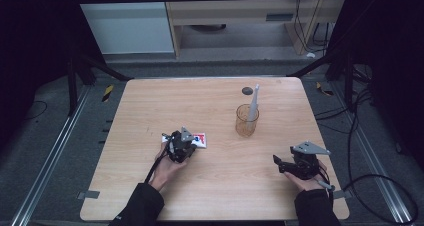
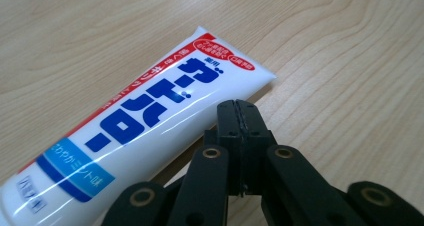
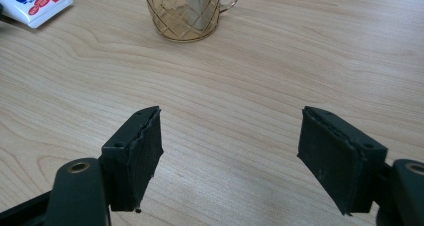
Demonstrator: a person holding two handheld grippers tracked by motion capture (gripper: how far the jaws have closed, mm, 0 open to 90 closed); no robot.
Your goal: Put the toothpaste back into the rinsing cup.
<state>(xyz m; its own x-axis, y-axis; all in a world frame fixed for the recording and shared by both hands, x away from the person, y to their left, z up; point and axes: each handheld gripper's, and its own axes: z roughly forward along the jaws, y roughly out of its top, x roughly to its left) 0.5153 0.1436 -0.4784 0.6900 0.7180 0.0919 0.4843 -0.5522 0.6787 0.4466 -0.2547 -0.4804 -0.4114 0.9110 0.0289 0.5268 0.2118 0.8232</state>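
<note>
A white toothpaste tube [image 2: 150, 121] with blue and red lettering lies flat on the wooden table [image 1: 210, 186]. My left gripper [image 2: 241, 111] is shut, its pads pressed together with nothing between them, just beside the tube's crimped end. From above, the left gripper [image 1: 189, 147] covers part of the tube [image 1: 201, 139] left of centre. My right gripper [image 3: 230, 151] stands open over bare wood near the right front corner [image 1: 278, 164]. An amber glass mug [image 1: 246, 121] with a white stick-like item [image 1: 254, 102] standing in it is at mid-table.
A small dark disc [image 1: 247, 91] lies on the table behind the mug. The right gripper view has the mug [image 3: 190, 11] straight ahead and the tube's end [image 3: 35, 3] at far left. Cables run over the floor on the right.
</note>
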